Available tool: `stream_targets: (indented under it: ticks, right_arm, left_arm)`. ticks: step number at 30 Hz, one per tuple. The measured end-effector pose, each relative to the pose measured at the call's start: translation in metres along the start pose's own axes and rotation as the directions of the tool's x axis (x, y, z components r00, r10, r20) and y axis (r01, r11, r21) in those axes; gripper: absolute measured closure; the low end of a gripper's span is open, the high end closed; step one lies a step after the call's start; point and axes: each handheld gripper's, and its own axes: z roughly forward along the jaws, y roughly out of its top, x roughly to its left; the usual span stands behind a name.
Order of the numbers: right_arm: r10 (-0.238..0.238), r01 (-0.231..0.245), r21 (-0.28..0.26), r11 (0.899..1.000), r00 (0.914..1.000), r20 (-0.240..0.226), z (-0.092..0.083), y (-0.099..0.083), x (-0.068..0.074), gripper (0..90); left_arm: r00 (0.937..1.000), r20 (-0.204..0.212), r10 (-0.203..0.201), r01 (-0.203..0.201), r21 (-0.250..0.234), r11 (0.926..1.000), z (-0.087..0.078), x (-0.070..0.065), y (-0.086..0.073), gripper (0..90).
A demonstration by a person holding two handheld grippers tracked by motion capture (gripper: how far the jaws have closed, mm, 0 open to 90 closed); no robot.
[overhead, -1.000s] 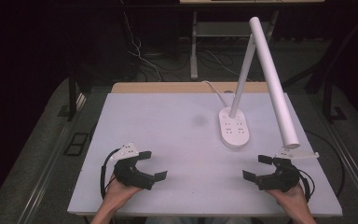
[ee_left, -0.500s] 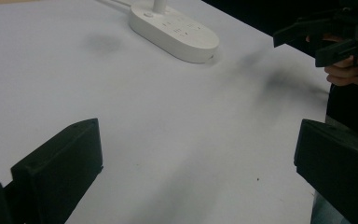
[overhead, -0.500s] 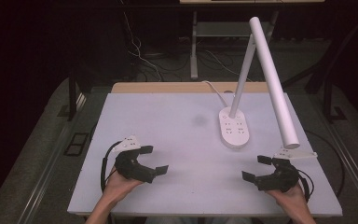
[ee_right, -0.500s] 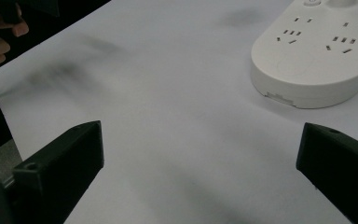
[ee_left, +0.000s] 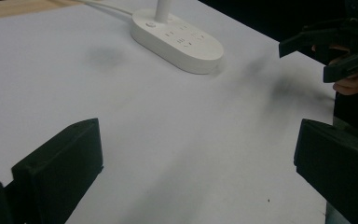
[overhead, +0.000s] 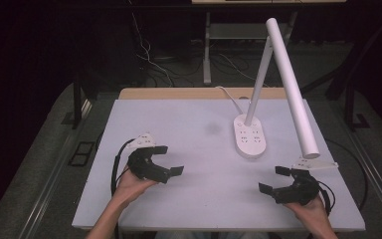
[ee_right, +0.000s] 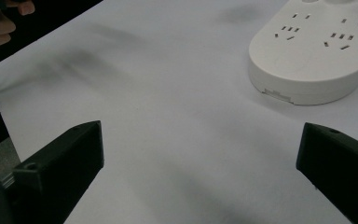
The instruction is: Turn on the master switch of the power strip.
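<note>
1. Left gripper (overhead: pixel 168 160) – over the table's (overhead: pixel 189 129) near-left part, jaws spread wide, nothing between them. Hand (overhead: pixel 129 185) grips it from below, cable loops off its left side.
2. Right gripper (overhead: pixel 274 179) – near-right part of the table, just below the tip of the lamp head; jaws also spread wide, holding nothing. Grey plate on top sits close to the head's end in the high view.
3. Lamp (overhead: pixel 291 89) – white, standing upright on the right half of the table. Oval base (overhead: pixel 250 138) has socket slots on top; stem rises from its far end, long tube head slopes down toward the right gripper.
4. Base is well apart from both grippers, nearer the right one. Right gripper view has the base (ee_right: pixel 313 60) up and to the right of its jaws, not between them.
5. Left gripper view: base (ee_left: pixel 179 41) far ahead, right gripper (ee_left: pixel 338 52) at upper right.
6. White cord runs from the base off the table's far edge.
7. Table surface between the grippers is bare, with faint dark shadows.
</note>
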Motion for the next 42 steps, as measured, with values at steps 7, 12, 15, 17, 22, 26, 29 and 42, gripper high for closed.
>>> stream_targets:
  ticks: [7, 12, 15, 17, 22, 26, 29, 42]
  right_arm:
    - [-0.003, 0.003, 0.008, 1.0, 1.0, 0.001, -0.001, 0.0, 0.0, 0.2]
    - [-0.001, 0.001, 0.01, 1.0, 1.0, 0.002, -0.001, 0.0, 0.0, 0.2]
    - [-0.006, 0.006, 0.008, 1.0, 1.0, 0.004, -0.002, 0.0, 0.0, 0.2]
    - [-0.006, 0.006, 0.009, 1.0, 1.0, 0.004, -0.002, 0.0, 0.0, 0.2]
    - [-0.007, 0.007, 0.011, 1.0, 1.0, 0.005, -0.003, 0.0, -0.001, 0.2]
    - [0.003, -0.003, 0.013, 1.0, 1.0, 0.005, -0.003, 0.0, 0.0, 0.2]
    - [0.005, -0.005, 0.014, 1.0, 1.0, 0.005, -0.003, 0.0, 0.0, 0.2]
    - [-0.008, 0.008, 0.011, 1.0, 0.9999, 0.011, -0.003, -0.001, -0.001, 0.2]
  left_arm:
    - [0.9999, 0.012, 0.011, -0.011, 0.013, 0.9998, 0.004, 0.002, 0.015, 0.0]
    - [0.9996, 0.021, 0.02, -0.021, 0.03, 0.9993, 0.01, 0.003, 0.025, 0.4]
    - [0.9994, 0.026, 0.023, -0.024, 0.036, 0.999, 0.014, 0.003, 0.031, 0.4]
    - [0.9991, 0.029, 0.031, -0.032, 0.044, 0.9985, 0.017, 0.003, 0.035, 0.4]
    - [0.9978, 0.038, 0.055, -0.057, 0.07, 0.9959, 0.024, 0.002, 0.047, 0.5]
    - [0.9964, 0.046, 0.071, -0.075, 0.093, 0.9928, 0.03, 0.003, 0.054, 0.6]
    - [0.9953, 0.054, 0.08, -0.086, 0.105, 0.9908, 0.034, 0.003, 0.06, 0.6]
    - [0.9924, 0.076, 0.097, -0.105, 0.12, 0.9872, 0.051, 0.006, 0.085, 1.1]
